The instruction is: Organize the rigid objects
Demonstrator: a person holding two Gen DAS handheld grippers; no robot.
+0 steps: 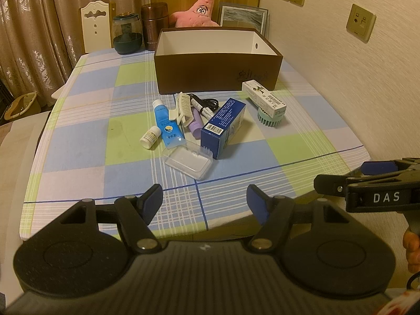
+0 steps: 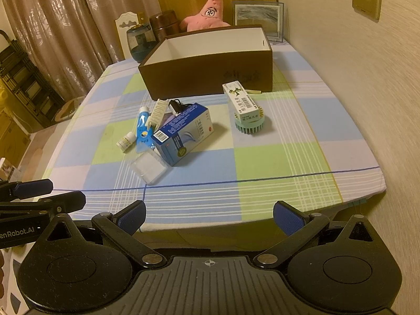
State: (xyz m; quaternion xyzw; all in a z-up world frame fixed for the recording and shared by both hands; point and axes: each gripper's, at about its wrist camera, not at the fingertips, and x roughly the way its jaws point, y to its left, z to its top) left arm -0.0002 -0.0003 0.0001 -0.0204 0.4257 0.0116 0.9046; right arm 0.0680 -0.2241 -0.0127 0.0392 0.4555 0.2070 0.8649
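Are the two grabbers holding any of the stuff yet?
No. The left gripper and right gripper are both open, holding nothing.

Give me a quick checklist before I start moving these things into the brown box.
1. Left gripper open and empty: ok.
2. Right gripper open and empty: ok.
3. Brown box open on top, nothing seen inside: ok, though its floor is hidden.
4. Blue carton free to lift: ok, nothing rests on it.
5. White carton lying flat: not ok, it rests on the green brush.
6. Cable untangled: cannot tell.
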